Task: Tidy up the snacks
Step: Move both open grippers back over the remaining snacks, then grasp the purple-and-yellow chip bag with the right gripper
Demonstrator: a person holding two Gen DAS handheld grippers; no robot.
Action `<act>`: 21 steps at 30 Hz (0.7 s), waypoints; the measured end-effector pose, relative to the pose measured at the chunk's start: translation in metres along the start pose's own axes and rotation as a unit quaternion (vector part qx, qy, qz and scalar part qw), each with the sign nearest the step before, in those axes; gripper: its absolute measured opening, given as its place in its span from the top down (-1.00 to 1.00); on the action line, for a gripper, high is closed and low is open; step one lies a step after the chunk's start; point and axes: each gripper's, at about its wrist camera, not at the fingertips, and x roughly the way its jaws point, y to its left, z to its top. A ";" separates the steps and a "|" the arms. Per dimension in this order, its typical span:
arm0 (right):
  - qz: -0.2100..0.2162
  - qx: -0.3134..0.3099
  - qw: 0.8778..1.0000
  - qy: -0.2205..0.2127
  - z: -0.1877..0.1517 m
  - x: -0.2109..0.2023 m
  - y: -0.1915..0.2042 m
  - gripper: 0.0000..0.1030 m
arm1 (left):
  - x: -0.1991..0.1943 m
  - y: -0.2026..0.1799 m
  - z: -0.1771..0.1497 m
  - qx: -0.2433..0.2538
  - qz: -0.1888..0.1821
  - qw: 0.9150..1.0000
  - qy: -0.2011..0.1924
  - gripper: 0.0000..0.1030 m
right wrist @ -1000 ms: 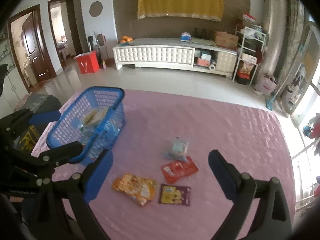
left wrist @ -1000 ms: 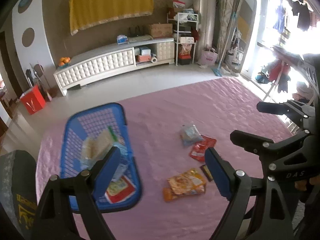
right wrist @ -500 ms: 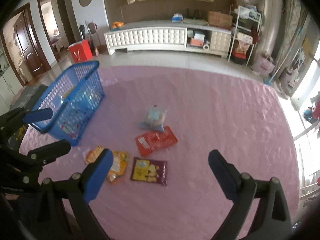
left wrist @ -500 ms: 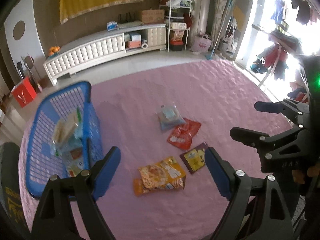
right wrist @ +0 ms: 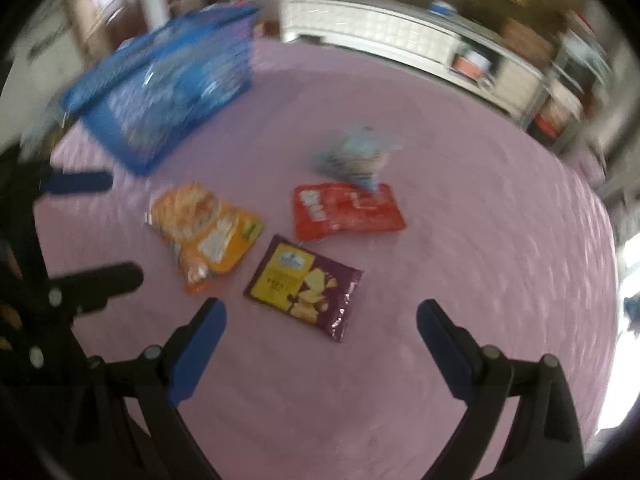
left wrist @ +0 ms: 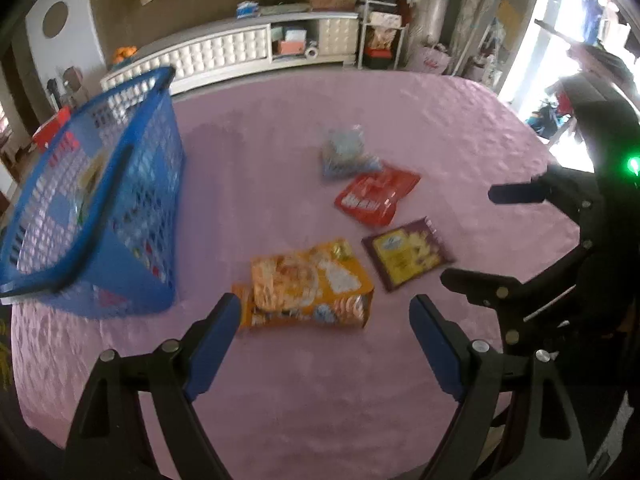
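Pink quilted cloth (left wrist: 304, 380) lies under your left gripper (left wrist: 325, 332) and right gripper (right wrist: 321, 330), both spread wide, holding nothing. Just ahead lie the orange packet (left wrist: 306, 282) and purple packet (right wrist: 304, 286), then the red packet (left wrist: 376, 198) and clear bag (left wrist: 346, 154). The blue basket (left wrist: 132, 216) stands left.

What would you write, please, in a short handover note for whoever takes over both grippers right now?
Left gripper: open, empty, just short of the orange snack bag.
Right gripper: open, empty, near the purple-and-yellow snack packet.
Blue plastic mesh basket sits at the left of the pink quilted cloth and already holds some packets.
Left to do: four packets lie loose, the two above plus the red foil packet and the clear pouch.
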 end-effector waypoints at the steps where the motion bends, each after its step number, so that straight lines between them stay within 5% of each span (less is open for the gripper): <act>1: -0.006 -0.035 0.999 0.002 0.001 0.004 0.004 -0.90 | 0.003 0.002 -0.003 -0.009 -0.002 1.000 0.004 -0.63; 6: -0.008 -0.142 0.990 0.017 0.001 0.021 0.011 -0.90 | 0.020 0.007 -0.014 -0.030 -0.005 0.999 0.027 -0.64; 11: 0.052 -0.148 0.987 0.037 0.006 0.038 -0.001 -0.90 | 0.030 0.004 -0.017 -0.025 0.002 0.999 0.039 -0.63; 16: 0.066 -0.158 0.983 0.062 0.010 0.060 -0.007 -0.90 | 0.040 0.000 -0.020 -0.023 0.000 0.999 0.049 -0.64; 21: 0.105 -0.165 0.979 0.048 0.009 0.059 -0.010 -0.83 | 0.049 0.002 -0.025 -0.028 0.001 0.998 0.059 -0.64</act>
